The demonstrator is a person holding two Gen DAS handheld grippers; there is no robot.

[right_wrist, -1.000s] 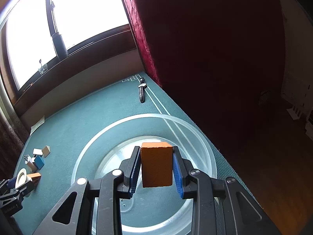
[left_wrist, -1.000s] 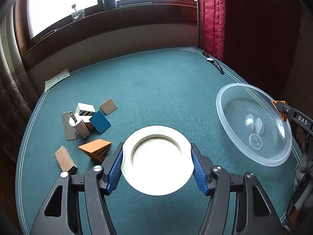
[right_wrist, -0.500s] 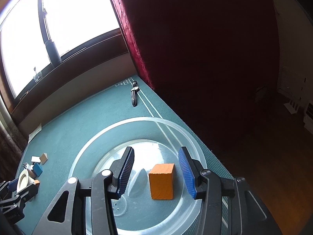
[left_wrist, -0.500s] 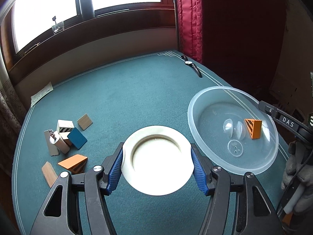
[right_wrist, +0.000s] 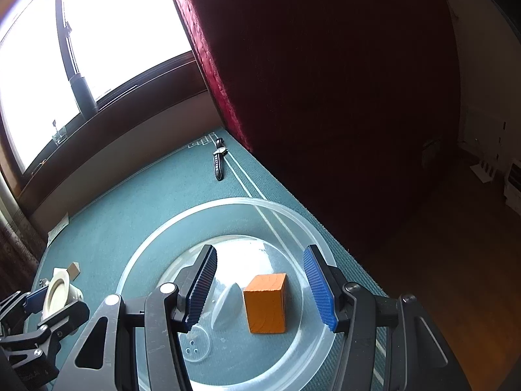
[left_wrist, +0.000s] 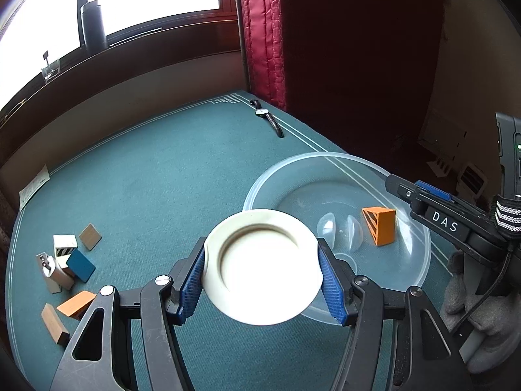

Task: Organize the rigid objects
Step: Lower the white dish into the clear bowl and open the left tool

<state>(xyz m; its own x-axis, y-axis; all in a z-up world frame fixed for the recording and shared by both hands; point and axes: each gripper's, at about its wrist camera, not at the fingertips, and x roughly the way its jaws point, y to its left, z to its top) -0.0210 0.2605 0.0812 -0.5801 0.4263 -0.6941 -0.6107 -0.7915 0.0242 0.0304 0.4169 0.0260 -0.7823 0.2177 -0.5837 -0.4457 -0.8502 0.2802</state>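
Note:
My left gripper [left_wrist: 262, 280] is shut on a white round ring-shaped piece [left_wrist: 260, 265] and holds it above the near-left rim of the clear plastic bowl [left_wrist: 420, 260]. An orange wedge block [left_wrist: 381, 224] lies inside the bowl. My right gripper [right_wrist: 262, 285] is open above the bowl [right_wrist: 156, 241], with the orange block [right_wrist: 265, 303] lying between its fingers below. The left gripper with the white piece [right_wrist: 58, 293] also shows at the left in the right wrist view.
A pile of wooden blocks [left_wrist: 70, 260] in white, blue, orange and plain wood lies at the left of the green table [left_wrist: 162, 169]. A wristwatch [left_wrist: 268, 120] lies near the far right edge. A paper slip [left_wrist: 34, 185] lies far left. The table edge runs just right of the bowl.
My right gripper opened and let the orange block drop into the bowl, then rose a little. My left gripper carried the white piece rightward to the bowl's rim.

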